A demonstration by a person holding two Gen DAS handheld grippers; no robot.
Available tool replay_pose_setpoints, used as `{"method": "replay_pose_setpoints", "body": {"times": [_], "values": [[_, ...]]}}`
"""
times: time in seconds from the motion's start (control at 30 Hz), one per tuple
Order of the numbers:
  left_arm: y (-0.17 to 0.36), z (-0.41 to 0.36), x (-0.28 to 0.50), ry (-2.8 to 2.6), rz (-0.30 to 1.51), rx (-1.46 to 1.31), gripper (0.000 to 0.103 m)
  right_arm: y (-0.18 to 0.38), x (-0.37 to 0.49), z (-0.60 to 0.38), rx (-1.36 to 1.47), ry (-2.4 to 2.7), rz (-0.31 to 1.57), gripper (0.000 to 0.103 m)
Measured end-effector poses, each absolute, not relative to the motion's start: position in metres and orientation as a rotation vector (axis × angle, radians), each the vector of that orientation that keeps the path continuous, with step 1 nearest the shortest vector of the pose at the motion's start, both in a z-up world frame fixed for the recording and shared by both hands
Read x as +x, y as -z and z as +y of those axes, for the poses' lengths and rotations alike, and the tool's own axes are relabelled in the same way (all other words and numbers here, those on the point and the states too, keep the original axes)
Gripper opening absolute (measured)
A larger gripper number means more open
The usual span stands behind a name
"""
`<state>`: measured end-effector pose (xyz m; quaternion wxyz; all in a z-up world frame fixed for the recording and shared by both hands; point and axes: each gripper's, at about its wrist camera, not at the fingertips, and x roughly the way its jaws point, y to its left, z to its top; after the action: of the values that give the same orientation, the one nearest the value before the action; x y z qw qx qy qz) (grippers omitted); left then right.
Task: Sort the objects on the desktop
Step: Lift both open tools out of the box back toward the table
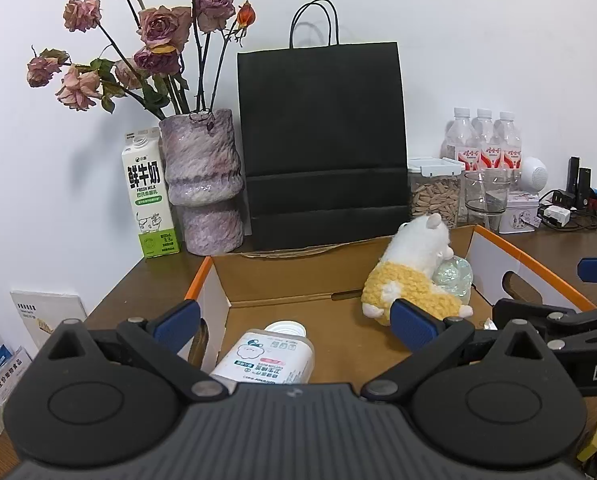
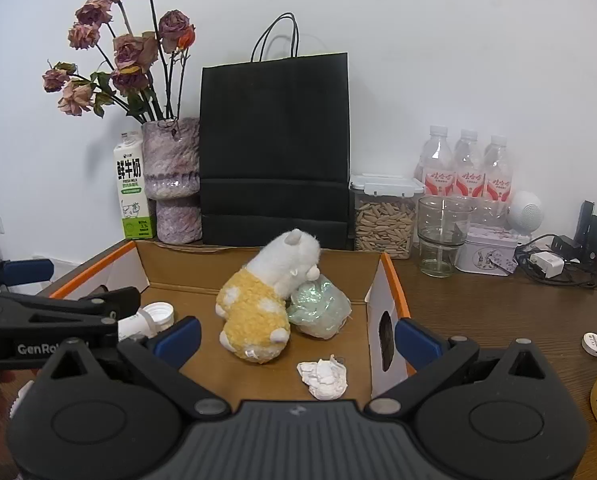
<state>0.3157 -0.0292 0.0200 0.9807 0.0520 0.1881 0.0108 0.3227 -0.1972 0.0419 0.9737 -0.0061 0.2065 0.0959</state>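
An open cardboard box with orange rims sits on the brown desk. In it lie a white-and-yellow plush toy, a shiny pale-green pouch, a crumpled white paper and a white bottle on its side. My left gripper is open over the box's left part. The bottle lies low between its blue pads, untouched. My right gripper is open too, its span over the crumpled paper, right pad outside the box wall. One of the left gripper's fingers shows in the right wrist view.
Behind the box stand a black paper bag, a purple vase of dried roses and a milk carton. At the right are water bottles, a seed jar, a glass, a tin, chargers and cables.
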Motion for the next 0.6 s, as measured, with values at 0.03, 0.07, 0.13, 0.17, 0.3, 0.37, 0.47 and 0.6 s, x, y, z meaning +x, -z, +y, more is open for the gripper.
{"method": "replay_pose_setpoints", "body": {"times": [0.03,0.07,0.13,0.17,0.3,0.37,0.47,0.6], "values": [[-0.020,-0.029,0.316,-0.022,0.379,0.106,0.103,-0.042,0.322,-0.197,-0.013,-0.193,0.416,0.103],[-0.020,-0.030,0.316,-0.024,0.378,0.110,0.103,-0.042,0.322,-0.197,-0.015,-0.191,0.416,0.103],[-0.020,-0.030,0.316,-0.027,0.377,0.112,0.103,-0.043,0.322,-0.197,-0.016,-0.193,0.415,0.103],[-0.020,-0.030,0.316,-0.027,0.377,0.111,0.103,-0.043,0.321,-0.198,-0.016,-0.194,0.413,0.103],[-0.023,-0.029,0.312,-0.022,0.364,0.098,0.103,-0.047,0.317,-0.198,-0.017,-0.194,0.401,0.103],[-0.027,-0.028,0.307,-0.018,0.352,0.090,0.103,-0.051,0.313,-0.199,-0.016,-0.196,0.391,0.103],[-0.034,-0.026,0.297,-0.013,0.327,0.078,0.103,-0.058,0.304,-0.199,-0.016,-0.201,0.370,0.103],[-0.045,-0.023,0.283,-0.004,0.293,0.057,0.103,-0.069,0.291,-0.198,-0.018,-0.213,0.335,0.103]]}}
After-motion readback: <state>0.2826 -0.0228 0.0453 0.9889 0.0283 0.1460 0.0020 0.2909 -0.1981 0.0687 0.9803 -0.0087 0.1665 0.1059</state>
